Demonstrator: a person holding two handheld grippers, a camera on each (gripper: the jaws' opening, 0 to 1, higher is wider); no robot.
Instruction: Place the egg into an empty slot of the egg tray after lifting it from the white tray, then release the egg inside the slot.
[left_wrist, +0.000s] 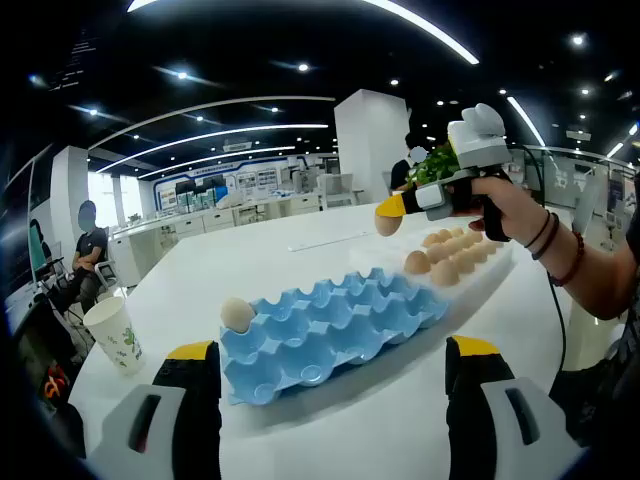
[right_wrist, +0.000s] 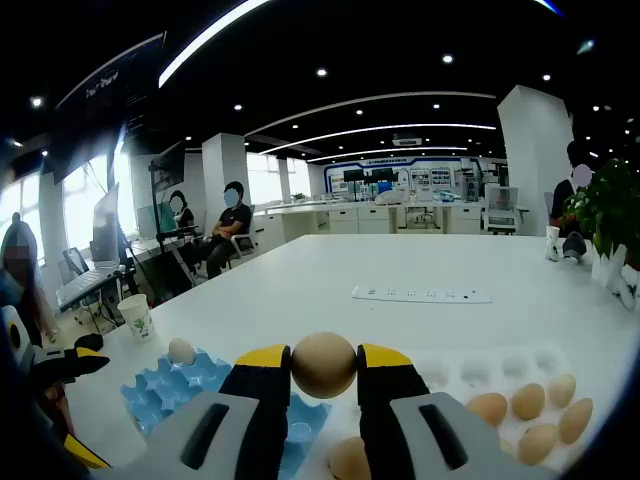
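The right hand-held gripper (right_wrist: 324, 372) is clamped on a brown egg (right_wrist: 324, 365), held in the air above the seam between the blue egg tray (left_wrist: 330, 330) and the white tray (right_wrist: 470, 368). In the left gripper view, the left hand-held gripper (left_wrist: 333, 385) stands open at 6 o'clock, short of the blue tray's near edge. One pale egg (left_wrist: 237, 314) sits in the tray's 9 o'clock corner slot; the other slots are empty. Bare counter (left_wrist: 300, 262) spreads toward 12 o'clock; a paper cup (left_wrist: 115, 335) stands at 8 o'clock.
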